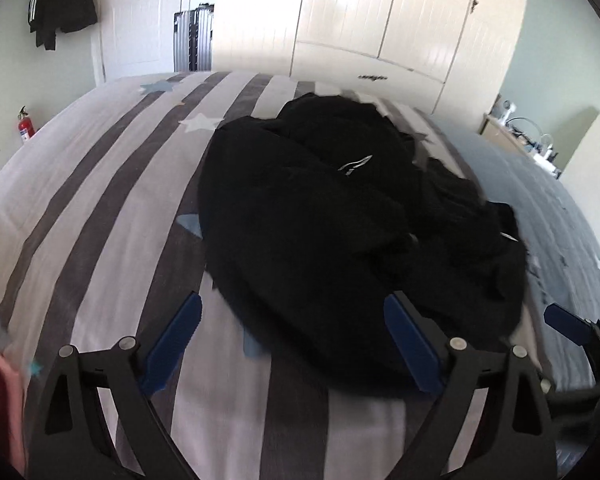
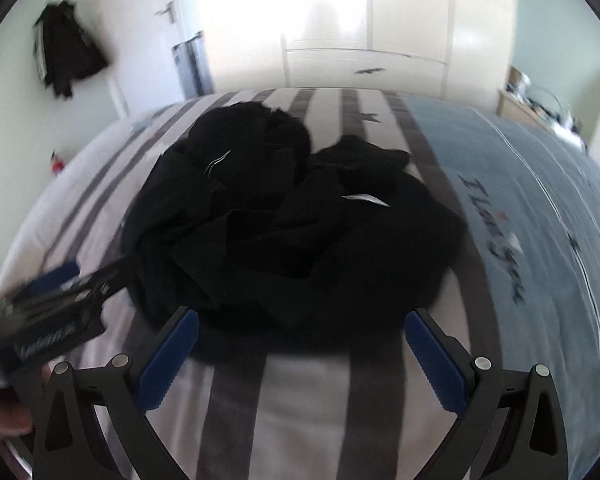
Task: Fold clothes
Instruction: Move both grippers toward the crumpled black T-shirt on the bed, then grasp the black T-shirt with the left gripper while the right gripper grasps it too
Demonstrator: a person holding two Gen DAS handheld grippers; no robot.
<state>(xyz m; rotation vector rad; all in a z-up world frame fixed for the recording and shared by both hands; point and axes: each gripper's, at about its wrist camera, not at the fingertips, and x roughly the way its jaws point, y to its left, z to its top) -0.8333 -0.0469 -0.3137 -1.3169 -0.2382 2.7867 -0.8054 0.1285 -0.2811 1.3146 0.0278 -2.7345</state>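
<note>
1. Left wrist view. We saw the black clothes [image 1: 332, 216] lying as a crumpled heap on the bed [image 1: 100, 208], on its striped cover, toward the middle and reaching toward the near edge. The left gripper [image 1: 292, 320] hovered at the heap's near hem, its blue fingers [image 1: 176, 340] spread wide and holding nothing. The right gripper [image 1: 572, 324] showed only as a blue tip at the right; from here we could not tell its state.

2. Right wrist view. We saw the same heap [image 2: 292, 232], unfolded, with a pale label [image 2: 366, 199] uppermost. The right gripper [image 2: 302, 344] stood parted and empty just short of the near hem. The left gripper [image 2: 56, 292] appeared blurred at the left, beside the heap.

3. Judgement. We judged that folding well called for pinching a single layer at an identifiable edge or corner, not the bunched mass, and spreading the garment flat on the bed.
</note>
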